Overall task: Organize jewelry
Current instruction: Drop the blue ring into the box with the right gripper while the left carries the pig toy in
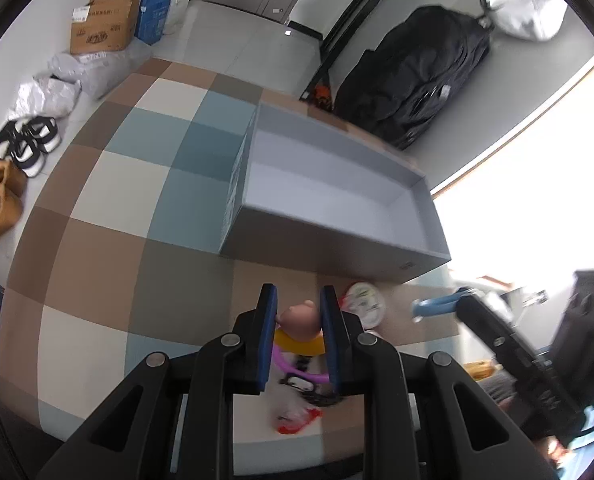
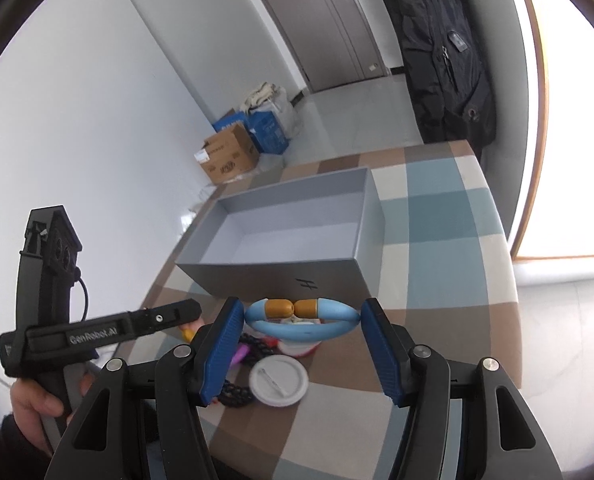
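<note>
Grey box [image 2: 281, 276] lay open, upright, mid-frame in right view, nothing visible inside. Blue bracelet [image 2: 303, 322] with gold-brown end caps sat low centre, just below box front wall. White round badge [image 2: 279, 380] lay below it, pin side up. Pink pig figure [image 1: 303, 316] on yellow base appeared low centre in left view; purple ring [image 1: 293, 368] beneath.

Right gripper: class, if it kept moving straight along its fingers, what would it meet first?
The right gripper would first meet the blue bracelet between its fingers, then probably the grey box's near wall; depth is uncertain.
</note>
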Available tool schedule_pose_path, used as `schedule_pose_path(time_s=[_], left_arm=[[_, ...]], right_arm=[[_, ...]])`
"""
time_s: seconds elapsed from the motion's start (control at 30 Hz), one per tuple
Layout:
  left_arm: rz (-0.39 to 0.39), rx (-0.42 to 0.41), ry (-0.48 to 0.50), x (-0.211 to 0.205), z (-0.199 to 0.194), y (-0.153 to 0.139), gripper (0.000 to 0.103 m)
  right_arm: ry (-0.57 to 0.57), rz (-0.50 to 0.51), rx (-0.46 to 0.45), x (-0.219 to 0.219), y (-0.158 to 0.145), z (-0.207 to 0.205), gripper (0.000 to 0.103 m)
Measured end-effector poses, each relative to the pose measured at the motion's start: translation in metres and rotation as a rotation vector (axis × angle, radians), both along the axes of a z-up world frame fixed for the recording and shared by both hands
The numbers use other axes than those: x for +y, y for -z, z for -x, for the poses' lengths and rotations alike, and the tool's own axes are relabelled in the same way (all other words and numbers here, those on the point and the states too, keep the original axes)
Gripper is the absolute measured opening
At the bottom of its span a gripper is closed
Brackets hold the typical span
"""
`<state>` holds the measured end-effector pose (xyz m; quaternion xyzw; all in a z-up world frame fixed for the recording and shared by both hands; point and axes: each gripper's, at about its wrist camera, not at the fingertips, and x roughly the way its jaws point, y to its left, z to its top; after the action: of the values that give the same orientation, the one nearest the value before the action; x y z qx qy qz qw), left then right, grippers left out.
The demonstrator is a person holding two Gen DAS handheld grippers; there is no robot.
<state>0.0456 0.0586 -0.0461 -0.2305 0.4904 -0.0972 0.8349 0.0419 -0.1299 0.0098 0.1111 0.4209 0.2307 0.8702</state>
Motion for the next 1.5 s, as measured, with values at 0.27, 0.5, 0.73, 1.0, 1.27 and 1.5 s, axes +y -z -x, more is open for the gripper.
schedule_pose_path(time_s=[0.27,0.5,0.73,1.0,1.27,1.5], left_arm=[[0.035,-0.034,-0.017,0.005,-0.014,-0.022,0.017],[0.047,-0.049,-0.004,0.005,-0.045,-0.034,0.017],[0.053,-0.026,0.012,0.005,-0.081,-0.032,0.017],[0.038,-0.002,0.017,0.006,-0.103,-0.014,0.017],[0.044,0.017,0.034,0.006,-0.111,-0.003,0.017],[0.131,-0.058,0.074,0.004,-0.11,-0.016,0.072]], right_arm=[[0.002,-0.052,-0.05,0.0,-0.028,-0.007,0.06],[-0.004,-0.085,-0.063,0.004,-0.05,-0.037,0.06],[-0.041,-0.056,-0.057,0.02,-0.048,-0.076,0.06],[-0.052,-0.045,0.04,0.028,-0.013,-0.106,0.06],[-0.027,-0.079,0.086,0.019,0.005,-0.122,0.061],[-0.04,-0.148,0.068,0.015,-0.003,-0.12,0.086]])
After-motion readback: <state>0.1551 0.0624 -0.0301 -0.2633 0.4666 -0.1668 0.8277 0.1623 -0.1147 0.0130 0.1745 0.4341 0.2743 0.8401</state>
